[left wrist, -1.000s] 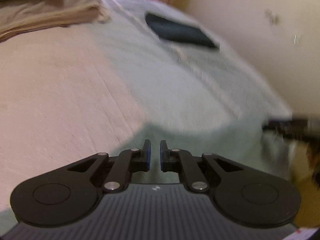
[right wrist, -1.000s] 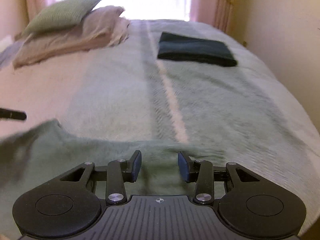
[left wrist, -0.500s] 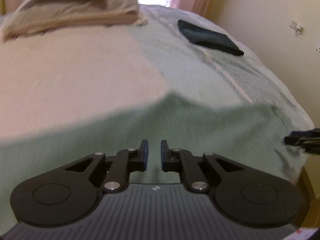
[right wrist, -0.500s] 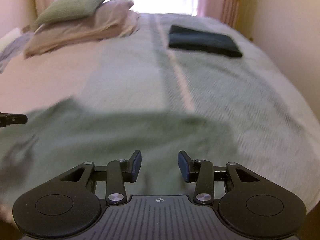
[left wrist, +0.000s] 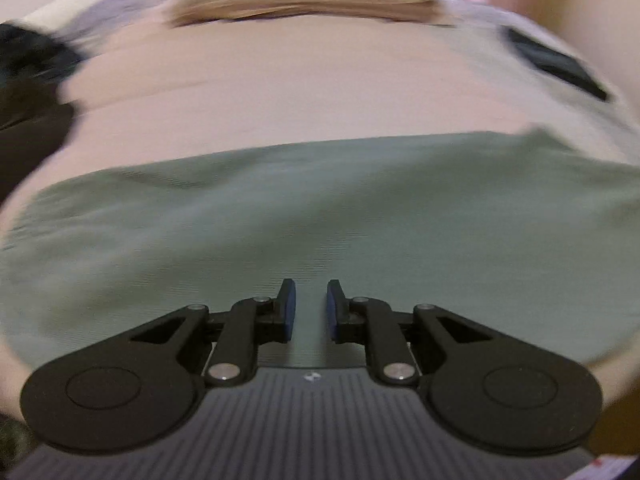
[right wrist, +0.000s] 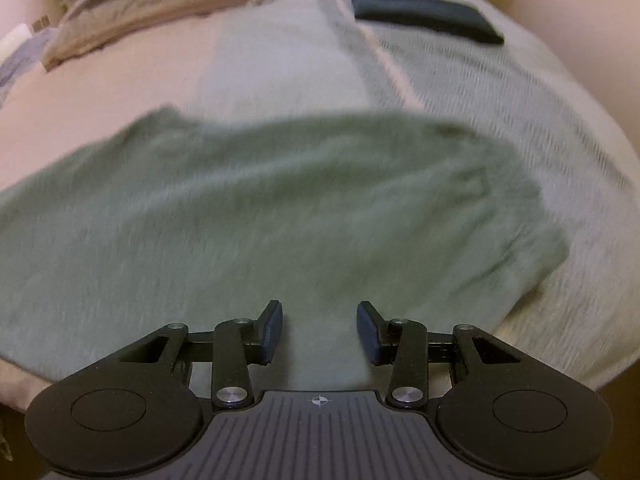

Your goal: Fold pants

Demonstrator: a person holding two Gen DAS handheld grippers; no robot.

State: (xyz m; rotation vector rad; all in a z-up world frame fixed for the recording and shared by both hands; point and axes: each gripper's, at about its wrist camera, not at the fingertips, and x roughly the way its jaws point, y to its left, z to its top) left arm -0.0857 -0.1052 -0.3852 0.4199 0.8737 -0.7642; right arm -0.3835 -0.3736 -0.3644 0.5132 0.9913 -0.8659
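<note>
The green pants (left wrist: 320, 208) lie spread across the near part of the bed, blurred by motion in both views. My left gripper (left wrist: 311, 300) hovers over their near edge, its blue-padded fingers a narrow gap apart with nothing between them. In the right wrist view the pants (right wrist: 260, 200) stretch from the left edge to a rumpled end at the right. My right gripper (right wrist: 319, 320) stands open above the near edge of the cloth, holding nothing.
The bed has a pink cover (left wrist: 280, 92) on the left and a pale green blanket (right wrist: 500, 92) on the right. A folded dark garment (right wrist: 424, 12) lies far right. Pillows (right wrist: 152, 4) are stacked at the head. Something dark (left wrist: 28, 92) sits at the left edge.
Both grippers have come closer over the pants, which now fill more of each view. The left view swung to the left. The left fingers stand slightly further apart.
</note>
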